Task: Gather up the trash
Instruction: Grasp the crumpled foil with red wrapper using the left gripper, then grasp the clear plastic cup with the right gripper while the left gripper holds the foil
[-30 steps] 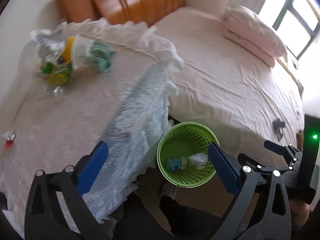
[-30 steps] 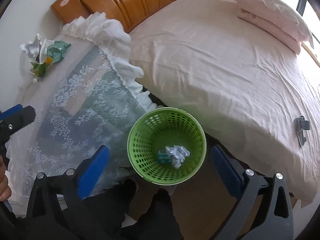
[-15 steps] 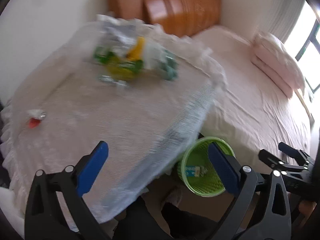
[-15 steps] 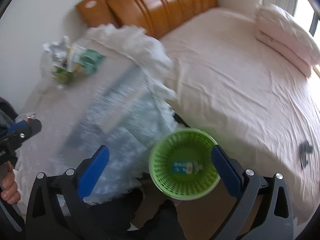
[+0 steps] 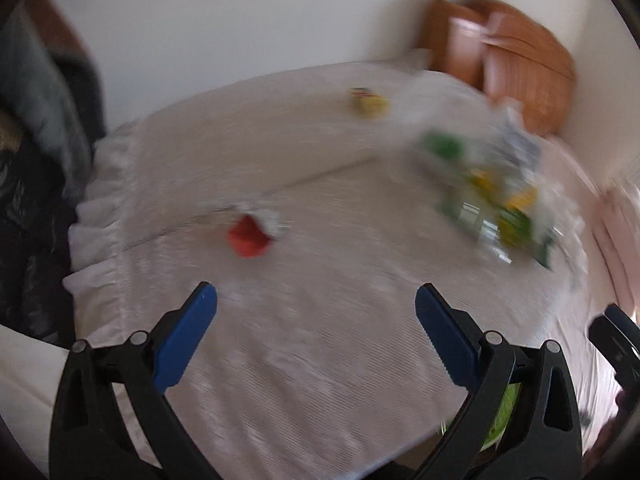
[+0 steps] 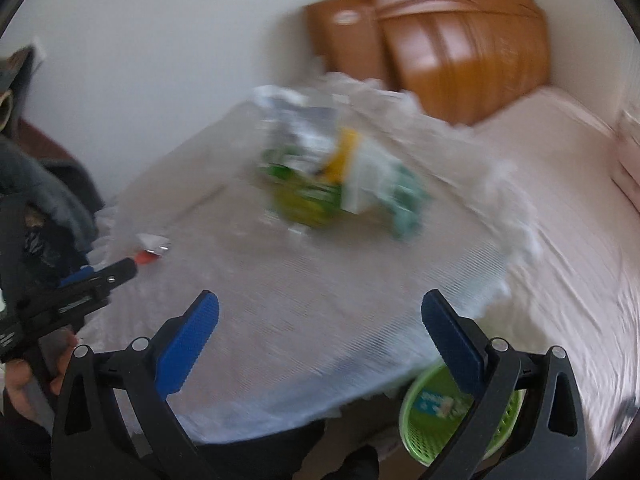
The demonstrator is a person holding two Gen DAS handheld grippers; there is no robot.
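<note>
Both views are motion-blurred. A pile of green, yellow and white wrappers (image 5: 492, 192) (image 6: 332, 176) lies on the lace-covered table (image 5: 320, 320) (image 6: 320, 280). A small red and white scrap (image 5: 252, 232) (image 6: 150, 250) lies nearer the table's left side. A small yellow piece (image 5: 368, 102) sits at the far edge. My left gripper (image 5: 316, 312) hangs open over the table, below the red scrap. My right gripper (image 6: 320, 316) is open too, above the table's near edge. The green bin (image 6: 460, 412) (image 5: 502, 412) stands by the table's right corner with trash in it.
A pink bed (image 6: 580, 220) fills the right side, with a wooden headboard (image 6: 452, 56) (image 5: 512, 64) behind the table. Dark clothing or bags (image 5: 32, 160) sit to the left. A white wall backs the table. A hand (image 6: 24, 376) holds the left gripper at left.
Both grippers have swung left and up from the bin toward the tabletop. The red scrap and wrapper pile now sit nearer the centre of each view; the bin has slid to the lower right.
</note>
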